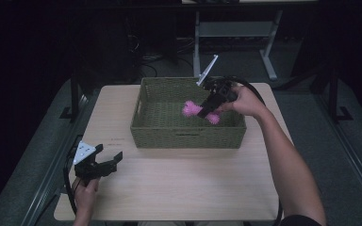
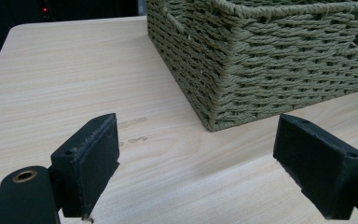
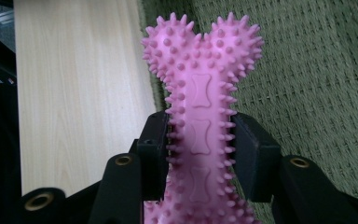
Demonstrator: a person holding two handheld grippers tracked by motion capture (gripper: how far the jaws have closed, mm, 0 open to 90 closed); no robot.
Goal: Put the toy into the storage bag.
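Currently, going left to right: the left gripper (image 1: 107, 161) is parked at 8 o'clock on the pale wooden table (image 1: 179, 188), jaws spread wide with nothing between them, just off the near-left corner of the olive-green woven rectangular basket (image 1: 187, 133). No action is needed there.

At 1 o'clock, the right gripper (image 1: 209, 106) is clamped on the shaft of the pink spiked rubber bone-shaped toy (image 1: 191, 109), which is held above the basket's floor, inside the rim line, toward its right half. In the right gripper view the toy (image 3: 200, 116) is pinched mid-shaft between both pads, knobbed end pointing away.

Step judged: placing the toy in the basket. It should be lowered until the far end is near the weave before the jaws are opened; the right wall at 3 o'clock should be cleared. A high release risks a bounce on the spikes.
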